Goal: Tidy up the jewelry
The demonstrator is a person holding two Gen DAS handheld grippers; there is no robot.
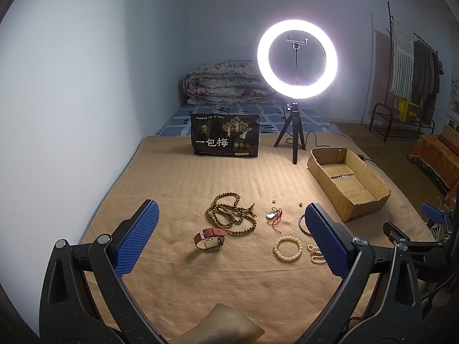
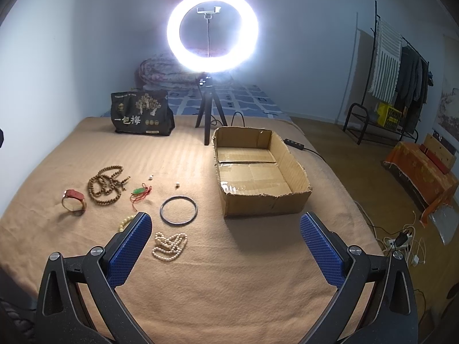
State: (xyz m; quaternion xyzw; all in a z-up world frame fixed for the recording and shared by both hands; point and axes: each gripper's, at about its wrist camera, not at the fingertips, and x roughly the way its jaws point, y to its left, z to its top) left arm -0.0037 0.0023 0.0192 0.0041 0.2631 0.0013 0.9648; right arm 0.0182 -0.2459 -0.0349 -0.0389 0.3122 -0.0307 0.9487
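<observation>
Two tongs, left tongs and right tongs, are held spread and empty above the bed. The pearl necklace lies nearest, well apart from the empty box; it is best pinched where strands bunch.

— What sort of place?
— A bedroom at home: a bed with a folded quilt, and a clothes rack by the wall.
</observation>
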